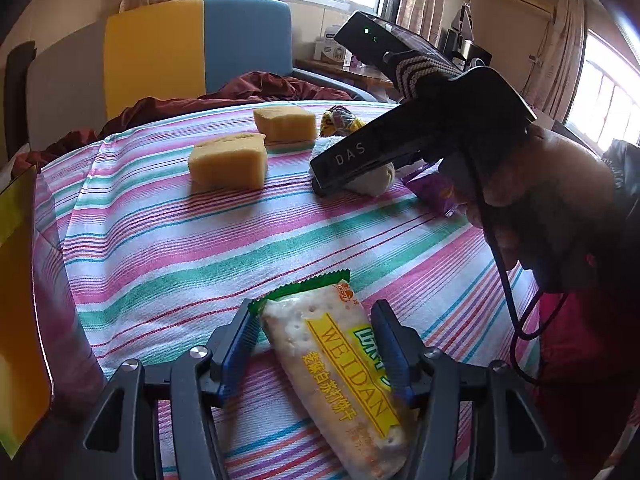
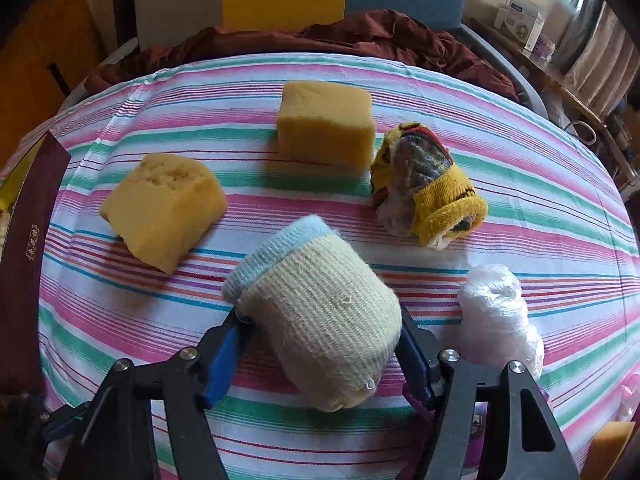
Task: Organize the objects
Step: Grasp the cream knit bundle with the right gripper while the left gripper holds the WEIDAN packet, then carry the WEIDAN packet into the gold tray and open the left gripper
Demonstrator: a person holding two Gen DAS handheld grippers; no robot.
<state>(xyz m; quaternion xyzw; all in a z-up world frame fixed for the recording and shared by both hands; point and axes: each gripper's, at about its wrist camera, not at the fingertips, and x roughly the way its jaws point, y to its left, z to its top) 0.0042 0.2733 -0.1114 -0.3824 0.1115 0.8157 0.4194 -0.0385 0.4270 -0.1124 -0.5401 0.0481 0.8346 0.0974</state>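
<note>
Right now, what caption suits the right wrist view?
Right gripper closed on a rolled cream sock beside two yellow sponges on the striped tablecloth.

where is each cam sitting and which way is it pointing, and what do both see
Left wrist: sits on the left gripper, looking forward and down across the striped cloth; its fingers flank a cracker packet; the person's hand with the right gripper shows opposite.
Right wrist: sits on the right gripper, angled steeply down; its fingers close on the cream rolled sock.
Shared: two yellow sponges, the yellow sock bundle, the cream sock, the cloth.
</note>
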